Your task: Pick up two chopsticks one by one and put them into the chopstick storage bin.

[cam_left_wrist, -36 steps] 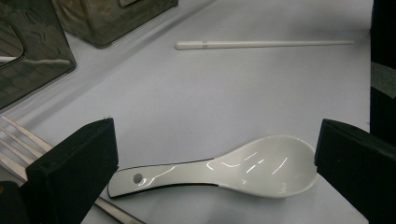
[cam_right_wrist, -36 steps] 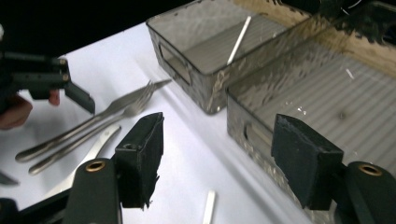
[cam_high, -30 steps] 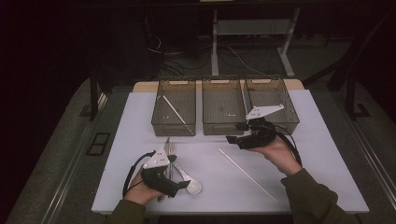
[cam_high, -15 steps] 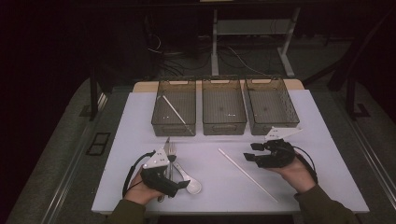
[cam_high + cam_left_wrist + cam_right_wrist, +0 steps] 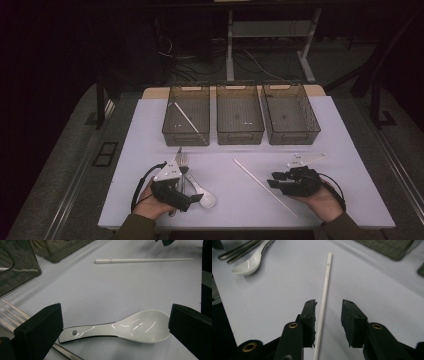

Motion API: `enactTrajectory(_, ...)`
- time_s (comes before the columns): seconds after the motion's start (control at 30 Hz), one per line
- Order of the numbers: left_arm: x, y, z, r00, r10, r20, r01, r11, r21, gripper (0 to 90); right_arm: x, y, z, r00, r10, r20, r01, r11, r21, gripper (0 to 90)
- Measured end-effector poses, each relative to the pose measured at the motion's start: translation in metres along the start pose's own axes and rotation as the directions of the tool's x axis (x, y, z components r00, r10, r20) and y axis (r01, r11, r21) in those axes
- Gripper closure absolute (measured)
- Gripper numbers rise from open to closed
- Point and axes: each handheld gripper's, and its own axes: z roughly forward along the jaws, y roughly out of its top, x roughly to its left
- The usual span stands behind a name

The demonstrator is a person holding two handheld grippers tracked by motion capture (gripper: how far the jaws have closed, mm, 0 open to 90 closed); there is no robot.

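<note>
a: high view. a white table with three clear bins along its far edge; the left bin holds one white chopstick, the middle bin and right bin look empty. what has changed?

b: the right gripper has come back from over the bins, down to the table, and now sits at the near end of the second white chopstick, which lies loose on the table, slanting from centre toward the near right.

a: and the left gripper?

b: low over the white soup spoon, beside a fork and other cutlery. it has not shifted from there.

a: left gripper view.

b: its jaws stand spread wide, one at each end of the soup spoon, neither pad touching it. fork tines at the left, the loose chopstick beyond.

a: right gripper view.

b: the jaws have just been narrowing. the chopstick runs between them, close against the left pad, with a clear gap to the other pad. not pinched yet.

a: meaning?

b: likely a pick-up about to happen; this stick probably joins its mate in the left bin. the thin rod could roll away as the pads meet.
</note>
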Motion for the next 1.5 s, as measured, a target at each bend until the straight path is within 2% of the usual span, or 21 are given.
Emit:
enactTrajectory(0.17,0.0,0.0,0.0,1.0,0.004,-0.001,-0.004,1.0,0.005,0.0,0.004,-0.009,0.003,0.9997,-0.019,0.016,0.018,0.999,0.041,71.6)
enactTrajectory(0.37,0.0,-0.001,0.0,1.0,0.004,-0.003,-0.004,1.0,0.005,0.0,0.007,-0.013,0.007,0.9999,-0.014,0.003,0.014,0.997,0.072,78.1)
enactTrajectory(0.53,0.0,-0.001,0.0,1.0,0.003,-0.003,-0.003,1.0,0.004,0.0,0.011,-0.014,0.012,0.9997,-0.025,0.0,0.024,0.994,0.107,80.3)
enactTrajectory(0.67,0.0,-0.001,0.0,1.0,0.004,-0.003,-0.004,1.0,0.004,0.0,0.013,-0.016,0.016,0.9991,-0.039,0.018,0.036,0.99,0.14,81.7)
enactTrajectory(0.87,0.0,-0.001,0.0,1.0,0.004,-0.005,-0.004,0.9999,0.009,0.0,0.016,-0.017,0.017,0.9961,-0.078,0.042,0.072,0.987,0.146,83.4)
enactTrajectory(1.1,0.0,-0.001,0.0,1.0,0.007,-0.006,-0.007,0.9999,0.014,0.0,0.018,-0.017,0.017,0.9965,-0.064,0.053,0.056,0.988,0.144,84.7)
enactTrajectory(1.33,0.0,-0.001,0.0,0.9999,0.009,-0.006,-0.009,0.9999,0.012,0.0,0.018,-0.014,0.017,0.9952,-0.084,0.049,0.076,0.984,0.159,85.6)
enactTrajectory(1.37,0.0,-0.001,0.0,0.9999,0.008,-0.007,-0.008,0.9999,0.012,0.0,0.017,-0.014,0.016,0.9942,-0.087,0.063,0.076,0.984,0.158,85.6)
enactTrajectory(1.5,0.0,-0.001,0.0,0.9999,0.008,-0.007,-0.008,0.9999,0.011,0.0,0.014,-0.014,0.013,0.9953,-0.08,0.055,0.07,0.985,0.159,85.6)
